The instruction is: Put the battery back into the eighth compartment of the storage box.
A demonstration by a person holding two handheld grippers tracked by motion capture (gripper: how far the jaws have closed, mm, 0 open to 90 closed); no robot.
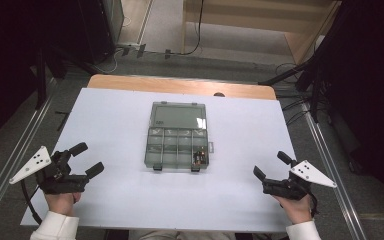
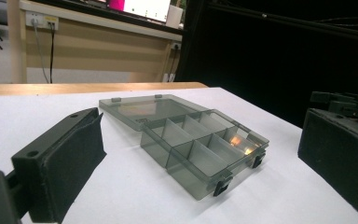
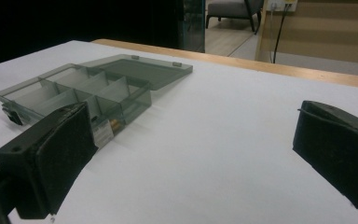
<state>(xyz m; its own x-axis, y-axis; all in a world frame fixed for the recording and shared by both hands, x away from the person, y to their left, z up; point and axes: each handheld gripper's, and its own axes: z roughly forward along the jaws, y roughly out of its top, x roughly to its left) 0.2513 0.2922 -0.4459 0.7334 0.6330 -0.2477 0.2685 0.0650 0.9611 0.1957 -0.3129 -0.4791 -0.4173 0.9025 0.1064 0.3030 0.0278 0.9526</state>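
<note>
Here the box [image 1: 177, 141] lies in the middle of the white surface [image 1: 120, 200], with its lid [image 1: 178, 115] opened flat away from the person. The tray part is divided into small compartments. Most of them look empty; only the corner one at the near right holds small items [image 1: 198, 157], which glint orange in the left gripper view, but they are too small to tell what they are.

The left hand-held gripper [image 1: 86, 159] rests near the front left corner of the surface, its jaws spread wide and holding nothing. The right hand-held gripper [image 1: 271, 166] is near the front right corner, also spread and empty. Both are well apart from the box and point roughly toward it.

In my judgement, the opening of the box is already done, and the handling of the contents is not in progress at this moment. What is left is probably to reach in for the items, or to close the lid and fasten the two front latches [image 2: 221, 185].
</note>
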